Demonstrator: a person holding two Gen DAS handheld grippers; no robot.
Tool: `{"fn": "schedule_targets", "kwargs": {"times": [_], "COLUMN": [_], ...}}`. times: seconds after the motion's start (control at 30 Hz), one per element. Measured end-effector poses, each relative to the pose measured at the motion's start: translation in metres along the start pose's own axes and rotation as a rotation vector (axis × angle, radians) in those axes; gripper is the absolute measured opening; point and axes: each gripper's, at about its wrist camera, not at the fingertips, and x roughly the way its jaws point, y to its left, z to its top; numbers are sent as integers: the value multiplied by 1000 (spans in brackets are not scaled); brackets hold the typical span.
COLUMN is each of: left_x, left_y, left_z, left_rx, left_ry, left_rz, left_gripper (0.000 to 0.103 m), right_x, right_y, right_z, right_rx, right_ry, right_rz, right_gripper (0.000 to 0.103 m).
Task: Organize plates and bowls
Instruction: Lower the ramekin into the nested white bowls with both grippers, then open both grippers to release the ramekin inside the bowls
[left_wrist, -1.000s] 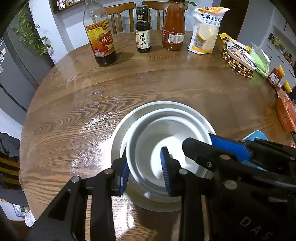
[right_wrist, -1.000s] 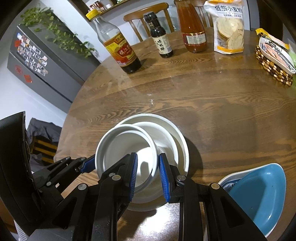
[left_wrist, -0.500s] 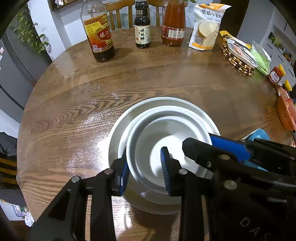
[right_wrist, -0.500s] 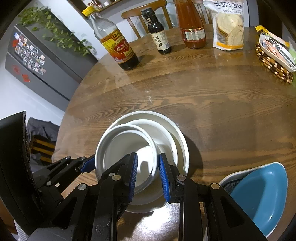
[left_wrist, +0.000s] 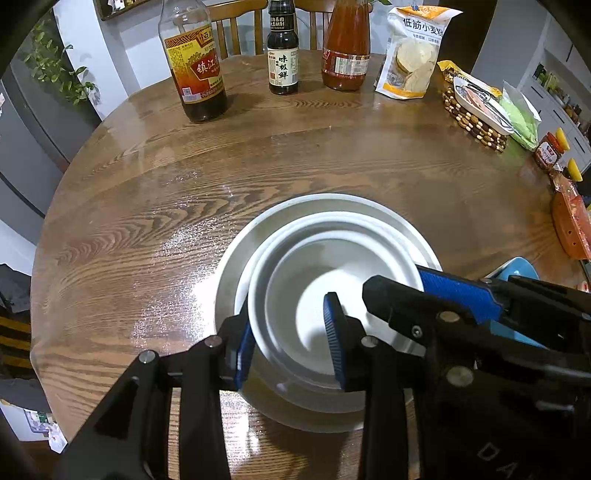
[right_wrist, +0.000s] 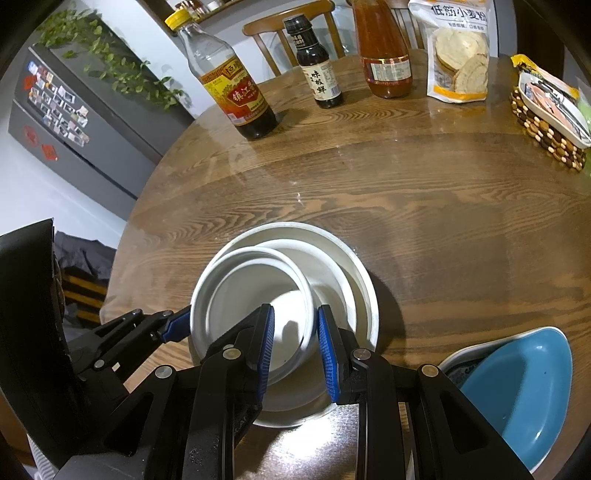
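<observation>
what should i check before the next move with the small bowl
1. Bowl inside the plate rim: ok, though off-centre.
2. Left hand-held gripper releasing: ok, jaws opening, bowl rim between them.
3. Right hand-held gripper grip on the rim: cannot tell.
4. Bowl seated flat in the plate: cannot tell.
5. Blue dish apart from the stack: ok.
6. Bare table beyond the stack: ok.

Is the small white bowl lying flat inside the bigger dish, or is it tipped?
Tipped. The small white bowl leans in the bigger dish, its rim high on one side.
</observation>
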Motion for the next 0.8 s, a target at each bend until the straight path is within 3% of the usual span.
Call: {"fn": "schedule_targets", "kwargs": {"times": [0.8], "left_x": [1], "left_y": [3], "left_z": [-1], "left_rx": [-8], "left_ry": [4], "left_rz": [-20], "left_gripper": [36], "right_x": [-5], "right_y": [6], "right_z": [1], "right_rx": [-28], "right_ry": [-9], "right_rz": [-51], "right_gripper": [28]}}
